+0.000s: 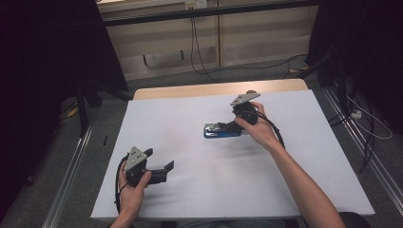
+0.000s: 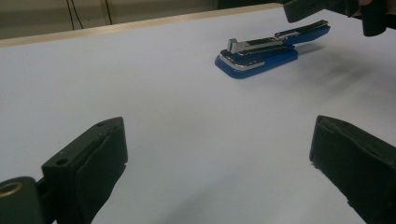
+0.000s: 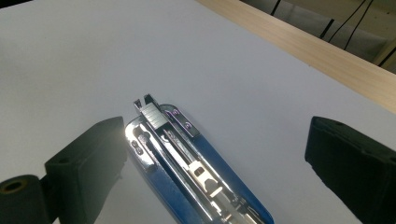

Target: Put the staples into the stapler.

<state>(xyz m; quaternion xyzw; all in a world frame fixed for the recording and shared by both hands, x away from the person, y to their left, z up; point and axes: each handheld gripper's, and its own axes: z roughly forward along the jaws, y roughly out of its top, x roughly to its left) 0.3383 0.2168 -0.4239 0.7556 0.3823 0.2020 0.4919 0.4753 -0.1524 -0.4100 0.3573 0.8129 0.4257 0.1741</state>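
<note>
Resting low near the worktop's [image 1: 294, 156] front left corner, the left claw [image 1: 159, 166] has its jaws wide apart, holding nothing, well apart from the stapler [image 1: 221, 129]. The stapler lies near the worktop's middle, flat on its blue base, with its blue top swung up and the chrome staple channel laid bare. The right claw [image 3: 215, 158] sits over its back end, jaws spread to either side, the left jaw just beside the chrome edge and the right jaw well clear. The risk, as I judge it, is that closing off-centre would let the nearer jaw shove the stapler sideways, or slip on the slick chrome. The raised top could also flop shut.
</note>
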